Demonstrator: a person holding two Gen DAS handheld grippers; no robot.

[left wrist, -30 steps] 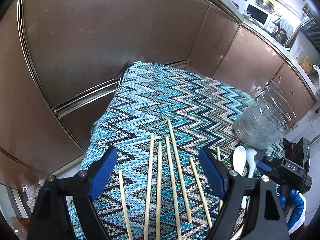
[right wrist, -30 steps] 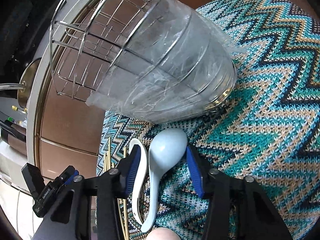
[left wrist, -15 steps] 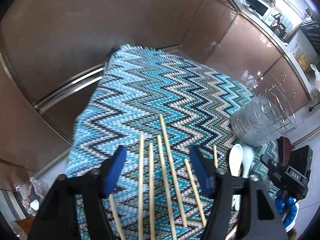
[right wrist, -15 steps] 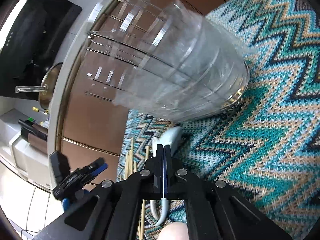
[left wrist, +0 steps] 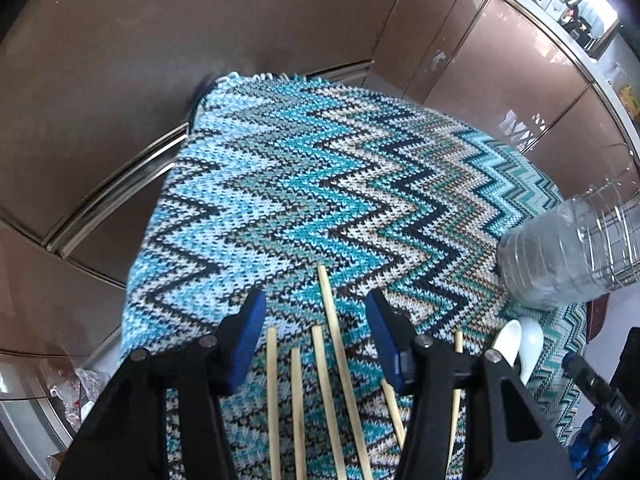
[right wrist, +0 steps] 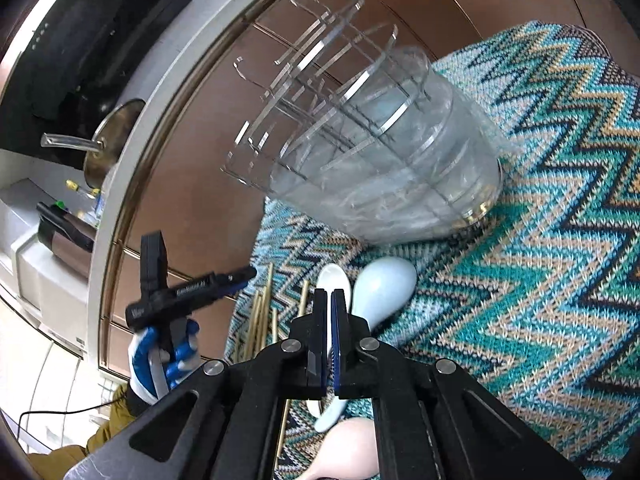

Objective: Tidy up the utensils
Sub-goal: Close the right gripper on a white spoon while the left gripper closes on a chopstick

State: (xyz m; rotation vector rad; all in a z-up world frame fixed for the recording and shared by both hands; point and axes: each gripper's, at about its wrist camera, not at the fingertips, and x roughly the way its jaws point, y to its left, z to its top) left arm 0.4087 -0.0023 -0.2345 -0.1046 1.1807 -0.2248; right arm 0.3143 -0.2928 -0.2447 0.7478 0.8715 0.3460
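Chopsticks (left wrist: 336, 360) between spread left tool (left wrist: 316, 340), spoons (right wrist: 382, 288) just beyond closed, empty right tool (right wrist: 330, 336)

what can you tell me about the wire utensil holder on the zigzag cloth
The wire utensil holder is a round basket of thin shiny metal wires, with its lower part wrapped in crinkled clear plastic. It stands on the knitted zigzag cloth near the brown cabinet fronts, and appears tilted in this fisheye view. No utensils show inside it. Two pale spoons lie on the cloth just in front of its base. Neither claw touches it.
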